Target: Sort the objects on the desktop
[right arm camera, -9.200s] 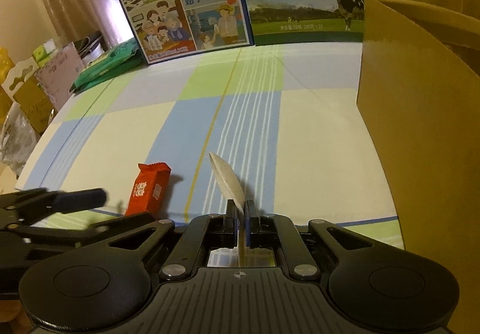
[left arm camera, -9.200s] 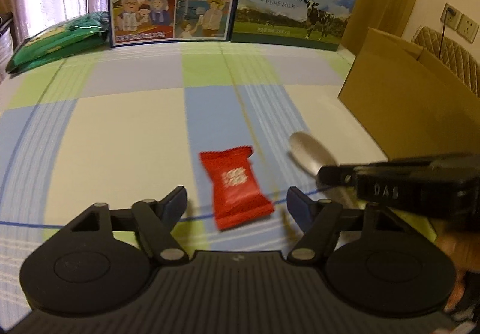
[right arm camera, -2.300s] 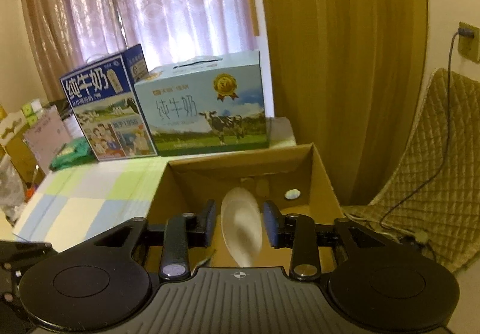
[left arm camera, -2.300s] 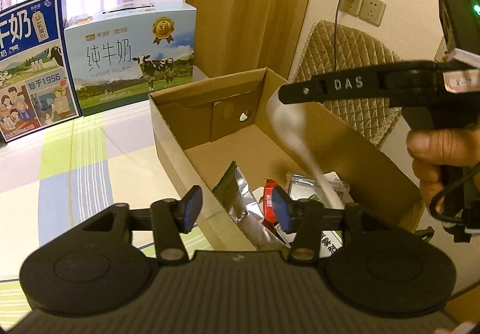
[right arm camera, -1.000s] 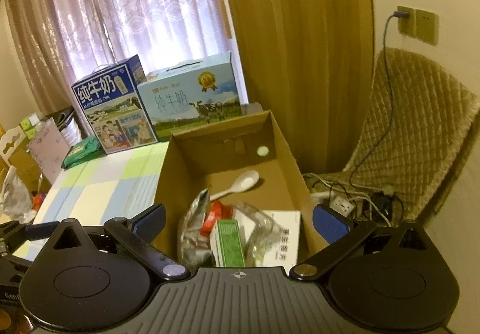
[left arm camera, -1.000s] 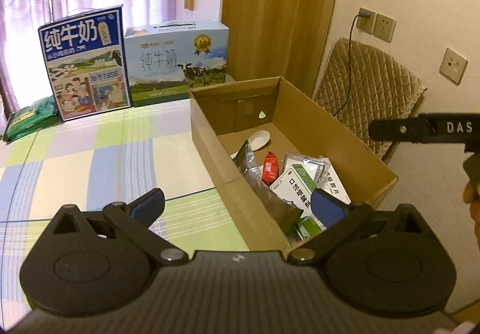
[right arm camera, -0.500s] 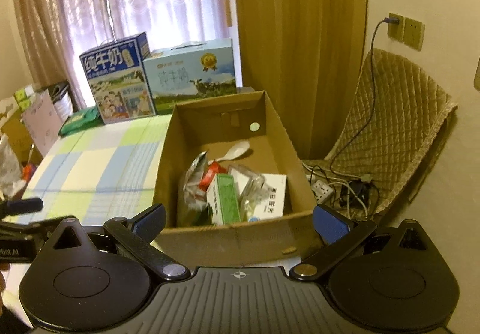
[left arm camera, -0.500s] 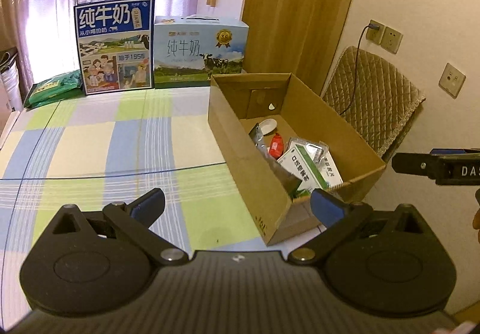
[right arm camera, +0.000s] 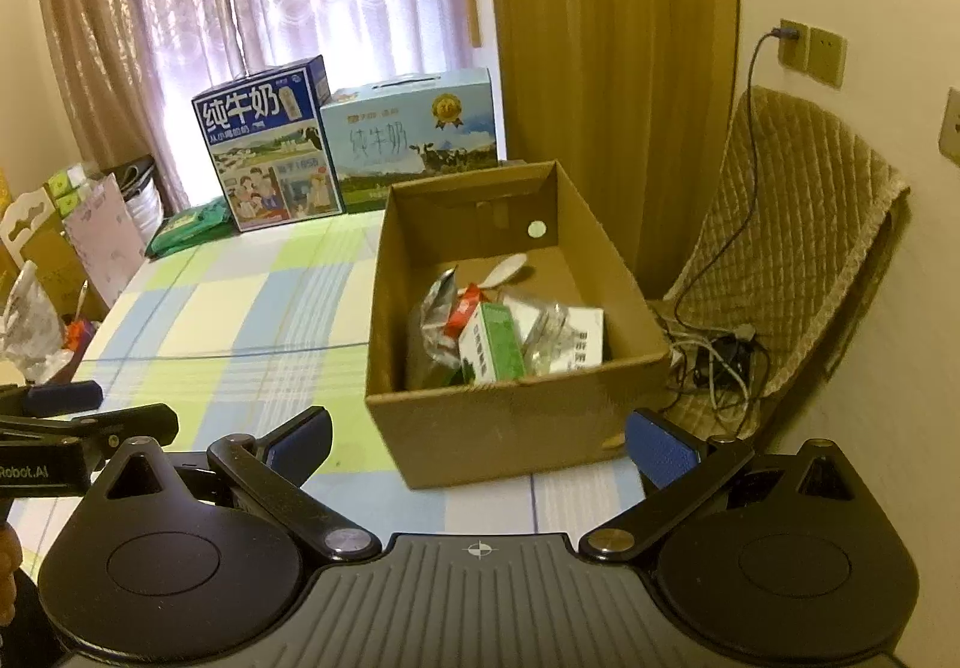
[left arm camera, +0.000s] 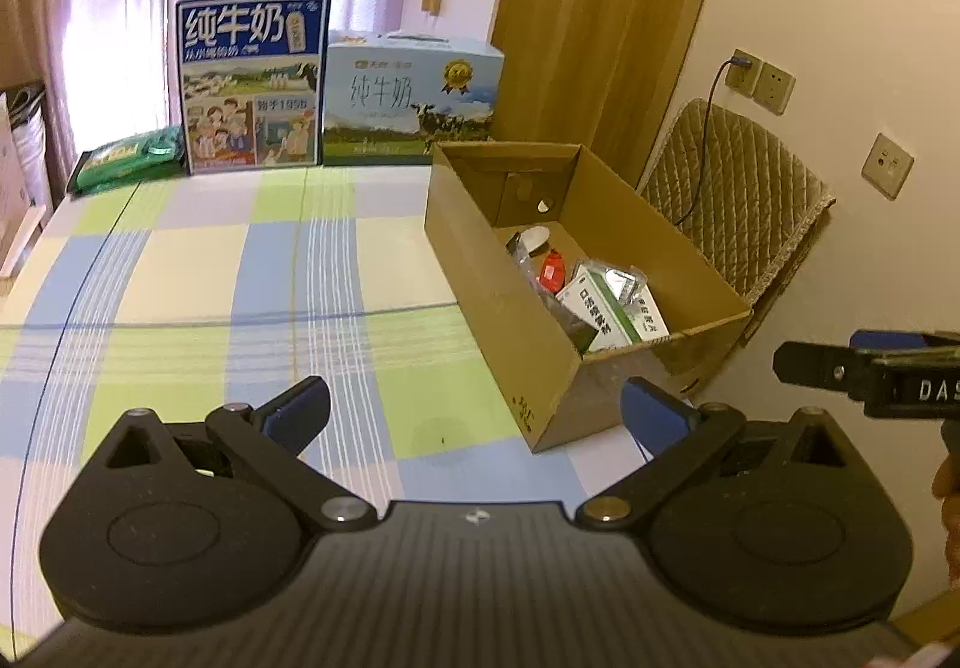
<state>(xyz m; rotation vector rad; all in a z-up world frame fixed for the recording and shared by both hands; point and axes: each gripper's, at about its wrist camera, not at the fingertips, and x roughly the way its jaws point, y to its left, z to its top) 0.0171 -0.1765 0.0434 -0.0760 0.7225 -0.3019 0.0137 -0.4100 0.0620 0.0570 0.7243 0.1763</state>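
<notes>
An open cardboard box (left arm camera: pixel 516 308) (right arm camera: pixel 516 416) stands at the right edge of the checked tablecloth. Inside it lie a white spoon (right arm camera: pixel 507 271) (left arm camera: pixel 536 236), a red candy packet (left arm camera: pixel 553 271) (right arm camera: pixel 467 310), a green-and-white medicine box (right arm camera: pixel 493 344) (left arm camera: pixel 600 308), a foil bag (right arm camera: pixel 435 317) and clear wrappers. My left gripper (left arm camera: pixel 474 407) hangs wide open and empty above the near part of the table. My right gripper (right arm camera: pixel 478 437) is also wide open and empty, held back from the box's near wall.
Two milk cartons (left arm camera: pixel 252 86) (left arm camera: pixel 411 98) stand along the table's far edge, with a green packet (left arm camera: pixel 129 161) to their left. A quilted chair (right arm camera: pixel 792 248) and cables sit right of the box. The tablecloth (left arm camera: pixel 240 278) is bare.
Both grippers have pulled back and up from the box, which looks smaller. Earlier the spoon and the red candy went from the table into the box; both grippers then opened.
</notes>
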